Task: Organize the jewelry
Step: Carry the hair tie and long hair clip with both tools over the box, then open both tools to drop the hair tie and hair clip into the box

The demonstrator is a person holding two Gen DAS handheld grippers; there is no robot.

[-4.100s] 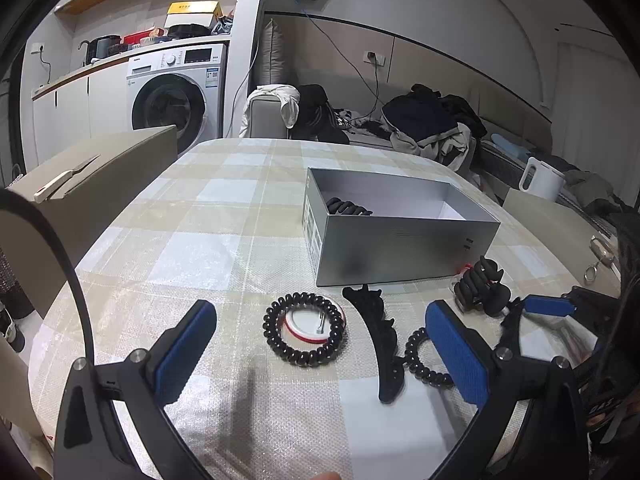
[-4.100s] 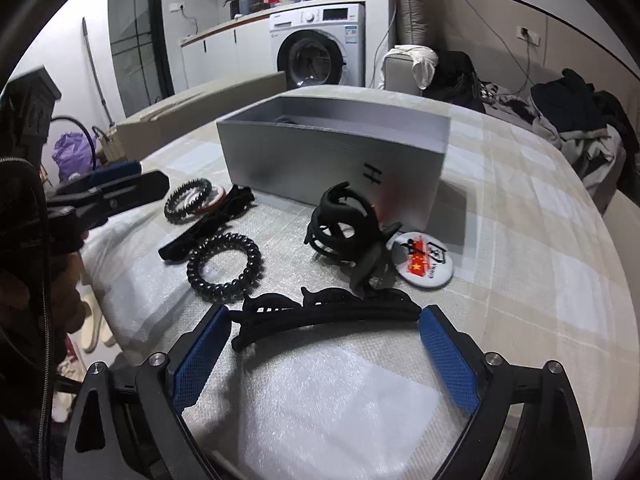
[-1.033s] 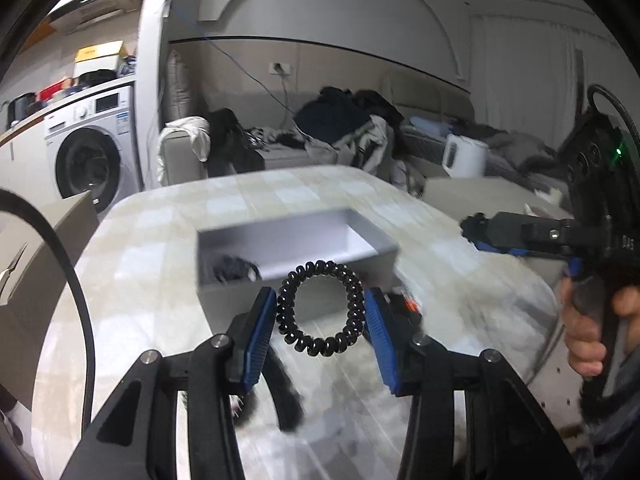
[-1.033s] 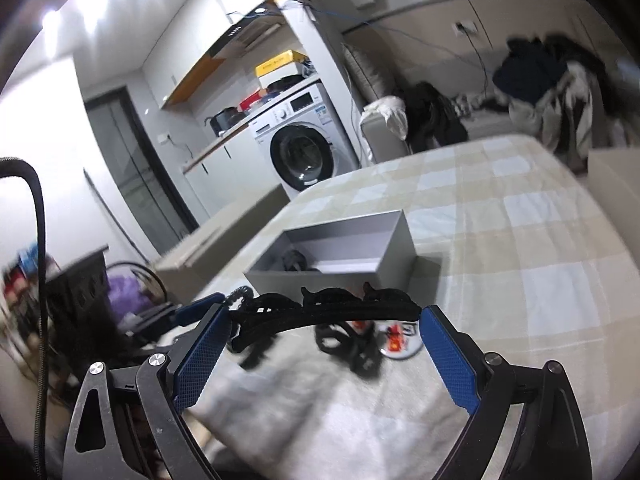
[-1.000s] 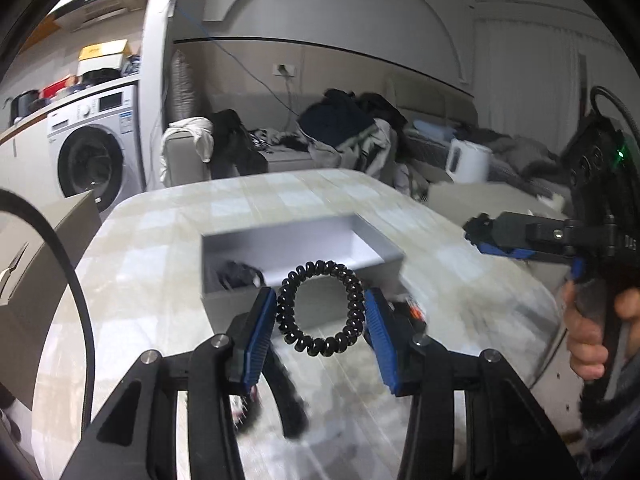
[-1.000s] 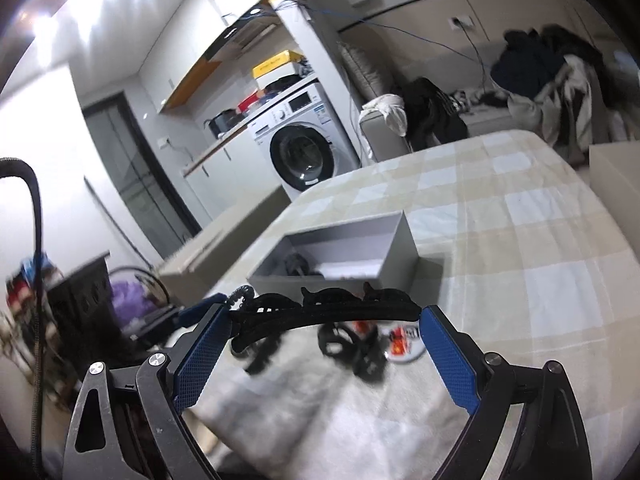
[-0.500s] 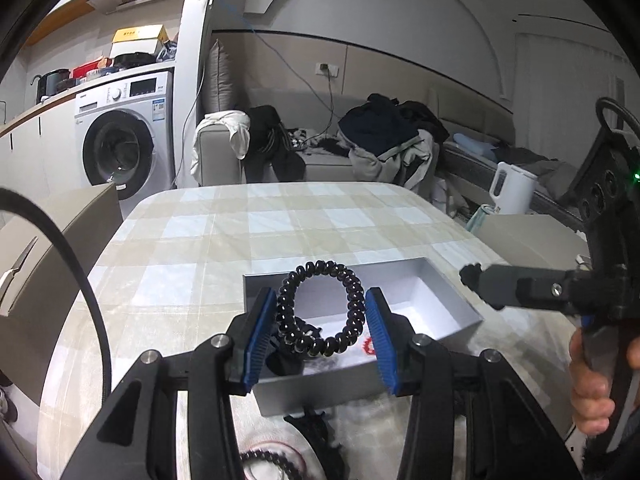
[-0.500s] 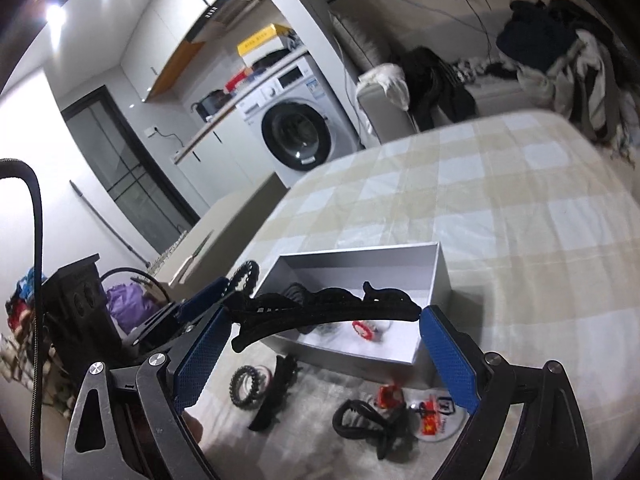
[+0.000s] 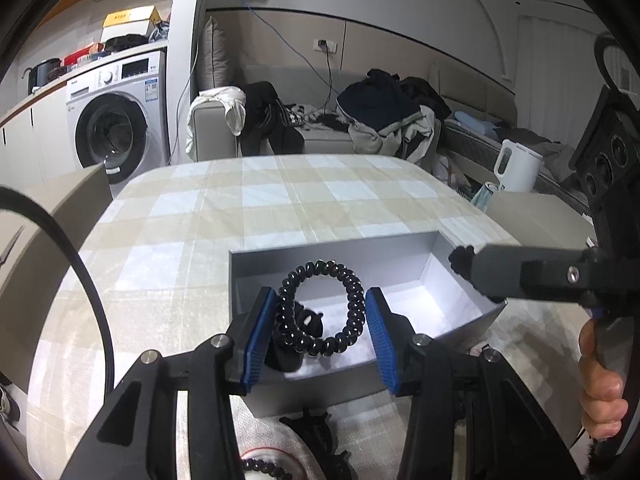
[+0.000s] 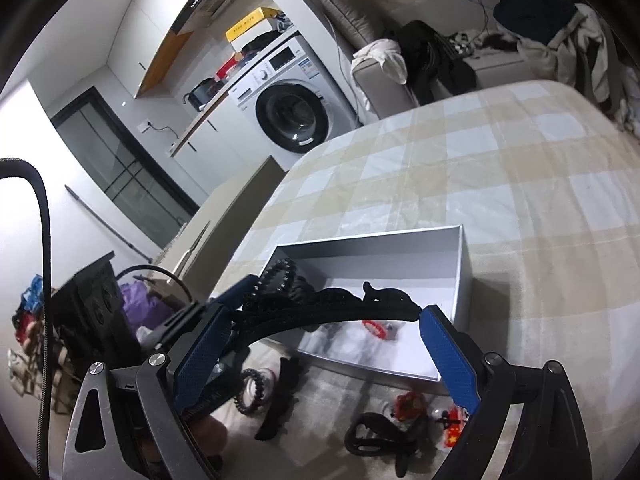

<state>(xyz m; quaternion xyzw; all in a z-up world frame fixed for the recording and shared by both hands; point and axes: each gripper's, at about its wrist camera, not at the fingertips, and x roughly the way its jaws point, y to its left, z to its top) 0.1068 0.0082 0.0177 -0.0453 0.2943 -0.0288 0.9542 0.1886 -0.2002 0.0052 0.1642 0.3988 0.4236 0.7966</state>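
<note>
My left gripper (image 9: 320, 328) is shut on a black spiral hair tie (image 9: 322, 308) and holds it above the left end of the open grey box (image 9: 404, 248). My right gripper (image 10: 324, 344) is shut on a long black hair clip (image 10: 332, 308), held crosswise above the same box (image 10: 460, 264). Black items (image 9: 308, 320) lie in the box's left end, and a small red item (image 10: 376, 328) lies on its white floor. The right gripper also shows in the left wrist view (image 9: 520, 272) over the box's right end.
On the checked tablecloth (image 10: 520, 184) in front of the box lie a black claw clip (image 10: 380, 436), a round badge (image 10: 452, 432), another spiral hair tie (image 10: 252, 390) and a black clip (image 10: 280, 404). A beige cardboard box (image 9: 48, 216) stands at the table's left.
Both grippers have moved forward and down over the box since half a second ago, each still holding its item. The box looks larger and nearer.
</note>
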